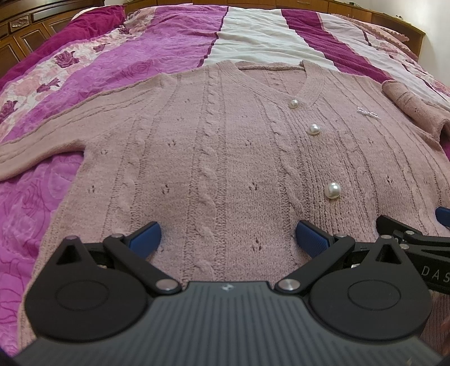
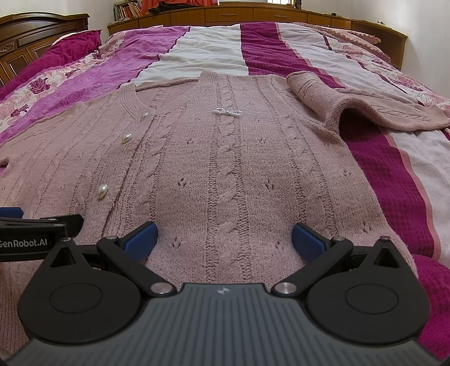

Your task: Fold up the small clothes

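Observation:
A dusty-pink cable-knit cardigan (image 1: 225, 146) with pearl buttons (image 1: 333, 190) lies face up on the bed, neckline away from me; it also shows in the right wrist view (image 2: 225, 157). Its left sleeve (image 1: 39, 140) stretches out flat to the left. Its right sleeve (image 2: 365, 104) lies bunched and partly folded at the right. My left gripper (image 1: 227, 236) is open, low over the hem's left half. My right gripper (image 2: 223, 238) is open, low over the hem's right half. Neither holds anything.
The bed carries a striped magenta, purple, white and floral quilt (image 2: 393, 174). A wooden headboard (image 2: 253, 14) runs along the far edge, wooden cabinets (image 1: 25, 33) at the left. The right gripper's arm (image 1: 416, 242) shows beside my left gripper.

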`<act>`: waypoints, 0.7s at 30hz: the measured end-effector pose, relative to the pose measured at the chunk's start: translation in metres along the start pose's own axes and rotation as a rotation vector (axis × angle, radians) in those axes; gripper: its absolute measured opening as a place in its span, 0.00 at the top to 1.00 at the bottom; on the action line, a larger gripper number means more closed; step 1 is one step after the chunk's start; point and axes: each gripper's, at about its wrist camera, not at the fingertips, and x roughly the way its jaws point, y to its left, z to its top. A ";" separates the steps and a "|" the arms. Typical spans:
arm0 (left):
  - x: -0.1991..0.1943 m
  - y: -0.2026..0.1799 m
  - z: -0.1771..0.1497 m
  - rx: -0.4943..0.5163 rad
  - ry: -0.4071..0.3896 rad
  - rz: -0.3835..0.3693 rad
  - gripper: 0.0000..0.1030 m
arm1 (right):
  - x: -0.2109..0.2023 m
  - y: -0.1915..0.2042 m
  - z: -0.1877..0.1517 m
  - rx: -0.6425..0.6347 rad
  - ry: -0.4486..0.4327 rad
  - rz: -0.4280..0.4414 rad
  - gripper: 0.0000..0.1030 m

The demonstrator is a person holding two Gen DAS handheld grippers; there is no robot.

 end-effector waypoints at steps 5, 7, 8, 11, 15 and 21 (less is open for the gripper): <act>0.000 -0.006 0.000 0.002 -0.014 0.001 0.00 | 0.000 0.000 0.000 -0.003 0.001 -0.002 0.00; 0.000 -0.007 0.000 0.001 -0.011 0.001 0.00 | 0.000 0.000 0.000 -0.005 0.002 -0.003 0.00; 0.000 -0.006 0.001 0.000 -0.009 0.000 0.00 | 0.002 -0.002 0.002 -0.005 0.002 -0.003 0.00; 0.000 -0.006 0.003 0.001 0.005 0.002 0.00 | 0.001 -0.001 0.001 -0.006 0.004 -0.005 0.00; 0.001 -0.006 0.007 0.004 0.031 0.002 0.00 | 0.000 0.001 0.001 -0.003 0.018 -0.005 0.00; 0.001 -0.007 0.014 0.007 0.064 0.001 0.00 | 0.003 -0.001 0.010 0.002 0.055 0.008 0.00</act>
